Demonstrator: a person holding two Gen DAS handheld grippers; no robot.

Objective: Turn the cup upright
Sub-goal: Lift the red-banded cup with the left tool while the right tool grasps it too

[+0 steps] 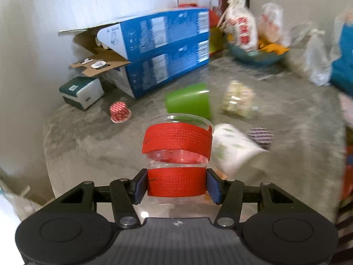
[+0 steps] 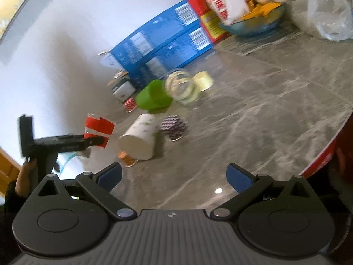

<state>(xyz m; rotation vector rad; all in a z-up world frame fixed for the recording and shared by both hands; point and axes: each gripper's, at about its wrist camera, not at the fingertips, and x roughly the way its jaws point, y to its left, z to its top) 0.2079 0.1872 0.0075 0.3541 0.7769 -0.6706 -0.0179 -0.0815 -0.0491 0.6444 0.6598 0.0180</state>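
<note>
Cup, clear plastic with red tape bands, sits pinched in your left claw above the worktop, beside a tipped white cup. Your right claw hangs spread wide, holding nothing.

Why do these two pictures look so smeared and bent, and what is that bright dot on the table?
Left wrist view: the clear cup with red tape in the left hand-held gripper is sharp, while the green cup and blue boxes are smeared. Right wrist view: blurred throughout, the fisheye lens curves the table edge, and the dot is glare, probably a reflected lamp.
</note>
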